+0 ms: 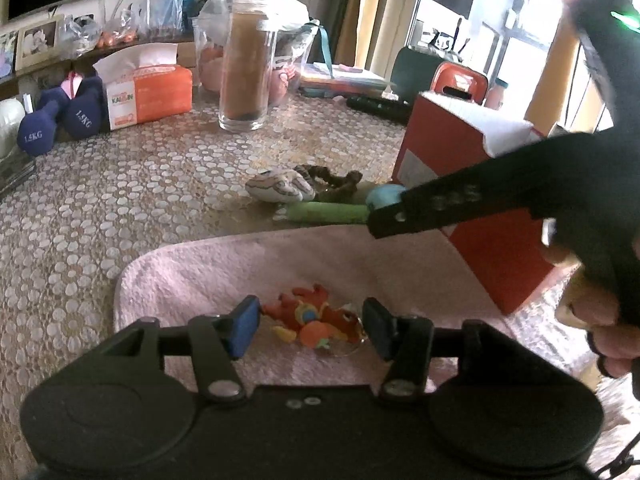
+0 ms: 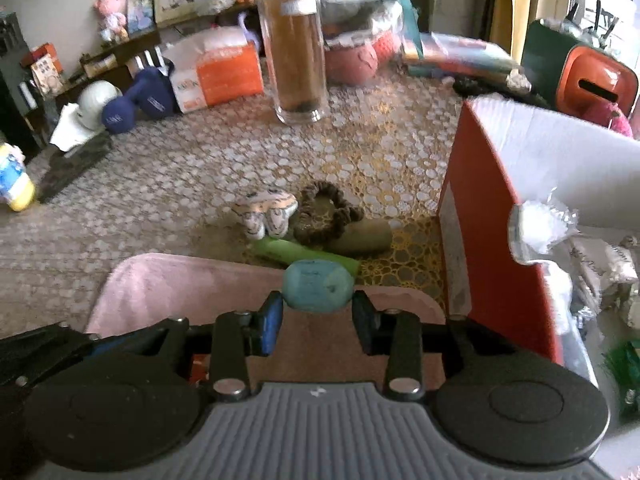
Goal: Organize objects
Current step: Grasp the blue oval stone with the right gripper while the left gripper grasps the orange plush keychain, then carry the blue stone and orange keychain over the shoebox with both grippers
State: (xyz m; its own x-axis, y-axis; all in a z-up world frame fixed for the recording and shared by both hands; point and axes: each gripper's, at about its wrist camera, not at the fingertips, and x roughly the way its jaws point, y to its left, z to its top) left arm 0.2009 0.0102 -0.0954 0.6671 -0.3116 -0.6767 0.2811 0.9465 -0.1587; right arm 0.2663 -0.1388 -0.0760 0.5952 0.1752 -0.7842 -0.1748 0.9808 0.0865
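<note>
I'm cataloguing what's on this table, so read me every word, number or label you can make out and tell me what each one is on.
"1.5KG": on the end of the nearer blue dumbbell.
"1.5KG": on the end of the second blue dumbbell.
"KA...IN": brand on the orange tissue pack, middle letters unclear.
Smaller print on the tissue pack, and the books at the back: too blurred to read.

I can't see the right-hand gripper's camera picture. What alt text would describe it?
The right gripper is shut on a blue egg-shaped object above a pink towel. An open orange box stands to the right.
</note>
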